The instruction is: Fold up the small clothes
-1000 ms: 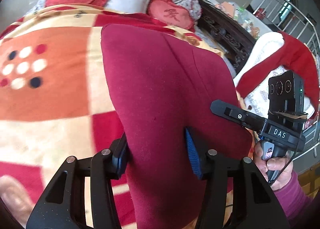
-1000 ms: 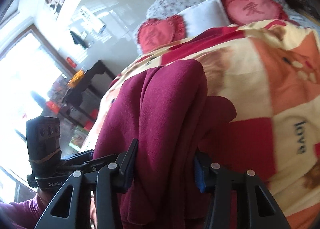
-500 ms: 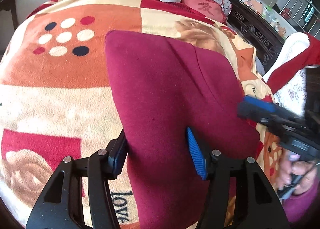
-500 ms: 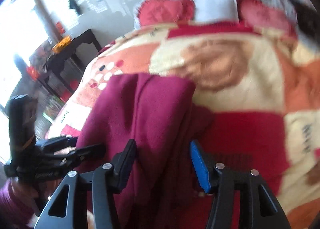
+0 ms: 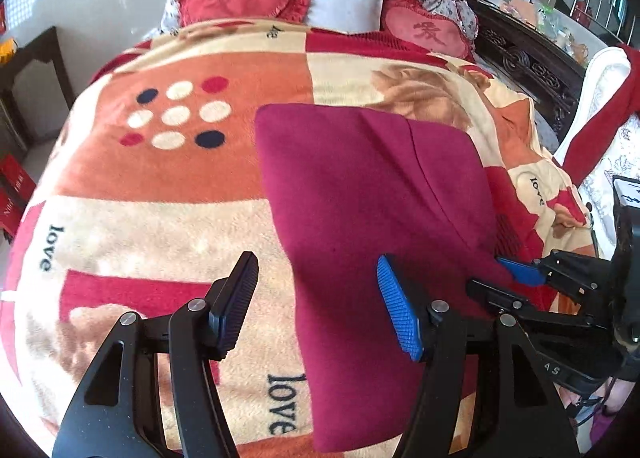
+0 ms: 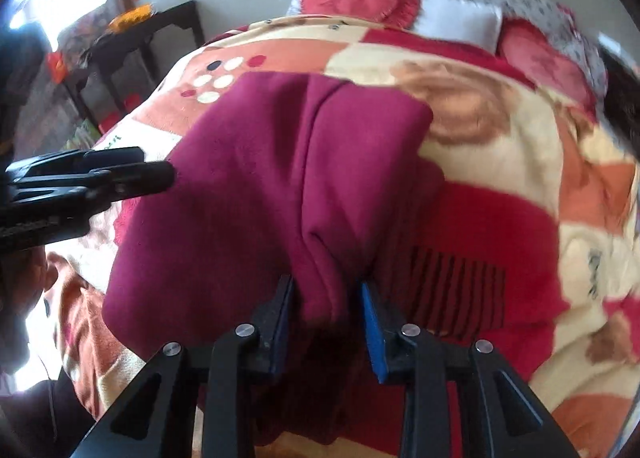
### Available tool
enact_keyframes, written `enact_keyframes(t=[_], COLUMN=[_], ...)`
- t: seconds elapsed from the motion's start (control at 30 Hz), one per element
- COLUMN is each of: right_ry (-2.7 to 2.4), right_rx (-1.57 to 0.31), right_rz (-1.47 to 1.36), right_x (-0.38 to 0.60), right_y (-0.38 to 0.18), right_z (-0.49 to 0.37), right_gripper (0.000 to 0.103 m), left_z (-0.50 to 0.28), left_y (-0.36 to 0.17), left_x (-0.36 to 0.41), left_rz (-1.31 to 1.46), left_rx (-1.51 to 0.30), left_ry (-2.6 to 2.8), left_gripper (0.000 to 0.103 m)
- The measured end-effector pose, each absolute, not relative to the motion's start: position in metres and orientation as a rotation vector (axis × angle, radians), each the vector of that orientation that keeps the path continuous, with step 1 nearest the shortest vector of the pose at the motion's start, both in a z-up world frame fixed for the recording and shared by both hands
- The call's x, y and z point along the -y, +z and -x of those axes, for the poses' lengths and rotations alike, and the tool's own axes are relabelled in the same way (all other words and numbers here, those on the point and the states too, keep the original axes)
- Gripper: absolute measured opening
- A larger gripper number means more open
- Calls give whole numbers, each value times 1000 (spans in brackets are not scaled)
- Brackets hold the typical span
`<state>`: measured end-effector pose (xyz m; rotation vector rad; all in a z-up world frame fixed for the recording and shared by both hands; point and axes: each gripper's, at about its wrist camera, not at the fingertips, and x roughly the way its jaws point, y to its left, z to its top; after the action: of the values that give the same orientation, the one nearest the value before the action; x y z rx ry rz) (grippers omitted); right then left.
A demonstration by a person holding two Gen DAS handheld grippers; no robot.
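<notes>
Left wrist view, left to right: patterned fleece blanket (image 5: pixel 160 177) covering the bed, "love" print and dot cluster on it. Left gripper (image 5: pixel 316 306) spread wide, nothing between the fingers; black pad (image 5: pixel 236 302) over bare blanket, blue pad (image 5: pixel 396 314) over the maroon garment (image 5: pixel 372 197), not visibly pinching it. Garment lying flat on the blanket as a folded slab, far edge square, seam running down the middle. Probably let go on this side because the fold is already resting on the bed and needs no support. Right gripper (image 5: pixel 520 278) at the garment's right near edge; closure not readable from this view.

Right wrist view, left to right: left gripper (image 6: pixel 120 173) at the garment's left side, seen side-on. Garment (image 6: pixel 280 177) mid-frame, ridge of bunched cloth running toward the camera. Right gripper (image 6: pixel 328 310) clamped on that ridge, fabric filling the gap between pads. Likely holding the near edge to tension or steer the last fold. Pillows (image 6: pixel 460 21) at the bed head, well apart from the work.

Risk: thick bunch in the right clamp may drag the layers out of square on release
</notes>
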<state>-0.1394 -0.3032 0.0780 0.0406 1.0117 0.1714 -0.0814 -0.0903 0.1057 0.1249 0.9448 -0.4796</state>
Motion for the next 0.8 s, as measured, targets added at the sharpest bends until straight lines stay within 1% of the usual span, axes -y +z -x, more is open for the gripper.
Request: enact_keyframes(t=[0.1, 0.23, 0.27, 0.3, 0.37, 0.43, 0.5, 0.8], right_ry=[168, 169, 164, 154, 130, 114, 84, 10], right_rx=[-1005, -971, -945, -914, -870, -839, -835, -830], right_rz=[-60, -110, -126, -144, -162, -171, -157, -166], right_x=[302, 303, 303, 304, 304, 301, 296, 286], right_y=[83, 105, 115, 124, 137, 149, 155, 154], right_z=[143, 151, 156, 158, 159, 159, 157, 149], right_gripper=[31, 32, 39, 51, 61, 65, 73, 74], left_z=[87, 96, 97, 99, 102, 104, 108, 117], left_y=[111, 119, 122, 125, 130, 135, 141, 150], left_x=[87, 85, 85, 83, 82, 82, 82, 77], left_rz=[-125, -128, -127, -121, -106, -100, -100, -98], left_rx=[-936, -916, -907, -895, -888, -879, -861, -833], left_ry=[-465, -450, -447, -444, -446, -443, -439, -416], left_gripper=[62, 62, 62, 62, 62, 62, 62, 62])
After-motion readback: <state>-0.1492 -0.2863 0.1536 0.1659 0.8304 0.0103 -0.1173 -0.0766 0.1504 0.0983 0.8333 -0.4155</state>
